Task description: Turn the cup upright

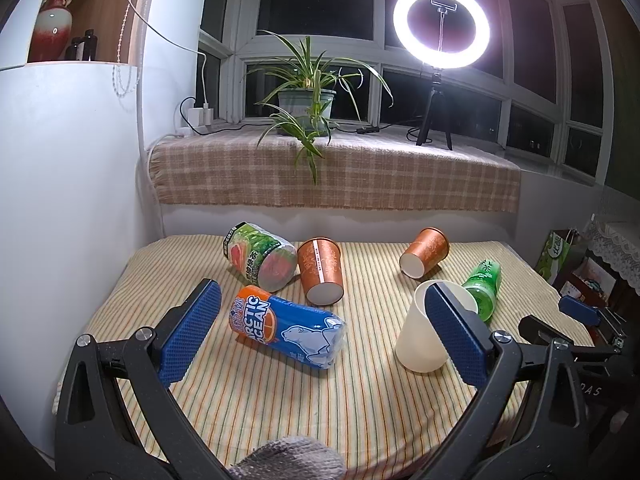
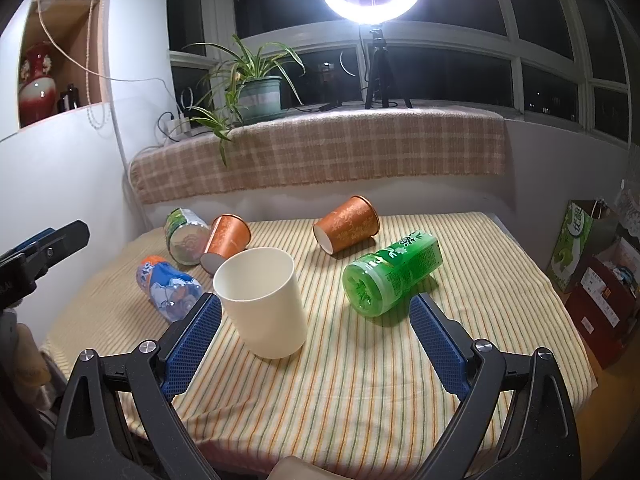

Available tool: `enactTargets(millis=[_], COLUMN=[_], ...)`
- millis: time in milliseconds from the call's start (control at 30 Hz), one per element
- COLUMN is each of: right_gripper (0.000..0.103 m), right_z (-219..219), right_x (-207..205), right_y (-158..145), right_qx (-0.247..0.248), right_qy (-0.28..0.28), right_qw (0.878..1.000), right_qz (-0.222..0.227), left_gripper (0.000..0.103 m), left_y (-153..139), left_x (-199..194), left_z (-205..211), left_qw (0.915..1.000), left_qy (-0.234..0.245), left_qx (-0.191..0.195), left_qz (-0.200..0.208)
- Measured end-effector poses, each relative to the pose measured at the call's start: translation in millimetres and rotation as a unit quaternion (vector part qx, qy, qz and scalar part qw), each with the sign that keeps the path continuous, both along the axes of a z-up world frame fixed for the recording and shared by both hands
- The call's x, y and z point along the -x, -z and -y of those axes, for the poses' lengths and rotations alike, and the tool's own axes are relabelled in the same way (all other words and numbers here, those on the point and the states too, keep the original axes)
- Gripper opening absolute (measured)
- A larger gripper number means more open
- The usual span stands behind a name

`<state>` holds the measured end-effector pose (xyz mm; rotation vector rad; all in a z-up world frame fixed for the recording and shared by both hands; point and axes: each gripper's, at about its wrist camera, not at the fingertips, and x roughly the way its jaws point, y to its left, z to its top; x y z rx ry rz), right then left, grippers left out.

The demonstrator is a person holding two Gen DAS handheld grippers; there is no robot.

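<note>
A cream cup (image 2: 262, 304) stands upright, mouth up, on the striped tablecloth (image 2: 360, 380), between my right gripper's (image 2: 316, 320) open fingers and close to the left one. In the left wrist view the cup (image 1: 420, 340) sits behind the right finger. Two orange paper cups lie on their sides: one near the cans (image 1: 321, 271) (image 2: 228, 240), one further back (image 1: 425, 253) (image 2: 348, 230). My left gripper (image 1: 320, 316) is open and empty over the blue can. The right gripper also shows in the left wrist view (image 1: 560, 320), at the right edge.
A blue Arctic Ocean can (image 1: 286, 326), a green fruit-print can (image 1: 260, 256) and a green tea bottle (image 2: 392, 276) lie on the cloth. Behind are a checked-cloth sill (image 1: 340, 168), a potted plant (image 1: 306, 108) and a ring light (image 1: 440, 26). Boxes (image 2: 592, 280) stand right of the table.
</note>
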<state>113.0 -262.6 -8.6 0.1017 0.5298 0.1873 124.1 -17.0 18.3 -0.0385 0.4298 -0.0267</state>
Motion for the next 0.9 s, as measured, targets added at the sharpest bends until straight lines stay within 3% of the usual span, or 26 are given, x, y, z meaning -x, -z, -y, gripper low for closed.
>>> enactTargets(millis=[900], right_gripper=[0.095], right_z=[-1.2], right_x=[-1.8], right_y=[5.5], right_qx=[-0.006], right_qy=[-0.002], right_qw=[1.000], right_qz=[-0.012], left_gripper=[0.103], left_y=[0.2], left_x=[-1.4], left_z=[1.1], left_qw=[1.0000], left_qy=[-0.002], left_qx=[0.002], left_qz=[-0.001])
